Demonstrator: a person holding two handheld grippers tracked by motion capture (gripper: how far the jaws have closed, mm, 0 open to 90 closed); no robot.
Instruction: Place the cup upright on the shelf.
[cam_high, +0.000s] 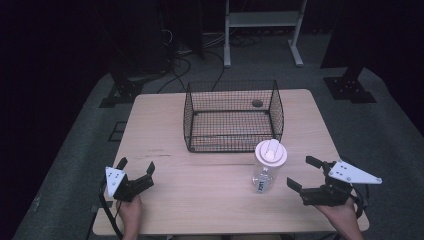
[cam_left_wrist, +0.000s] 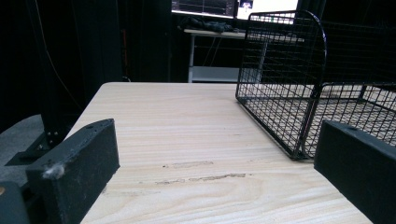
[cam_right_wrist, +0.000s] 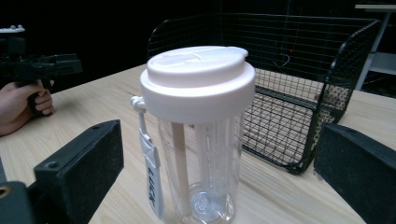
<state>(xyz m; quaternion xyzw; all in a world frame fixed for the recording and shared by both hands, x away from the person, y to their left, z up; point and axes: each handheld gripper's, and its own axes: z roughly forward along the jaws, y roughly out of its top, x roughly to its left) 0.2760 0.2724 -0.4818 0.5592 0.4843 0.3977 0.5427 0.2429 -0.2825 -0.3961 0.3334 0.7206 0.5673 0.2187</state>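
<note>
The right tongs (cam_high: 311, 176) gape beside the clear lidded bottle (cam_high: 267, 170); the left tongs (cam_high: 136, 170) gape idle. A high or glancing pinch could topple this tall bottle on the surface (cam_high: 200, 195).

You're working in dim light: the table (cam_high: 165, 200) is lit softly from overhead, its surroundings fall to black, shadows stay faint, and near jaws blur slightly.

The wire basket (cam_high: 233, 116) stands on the far half of the counter (cam_high: 165, 130), open at the top (its mesh walls block any sideways entry). Just before its near right corner stands the clear bottle (cam_high: 268, 170), close by the wall. Left of the bottle, the counter before the basket lies bare. The right gripper (cam_high: 306, 174) sits just right of the bottle, jaws apart.
</note>
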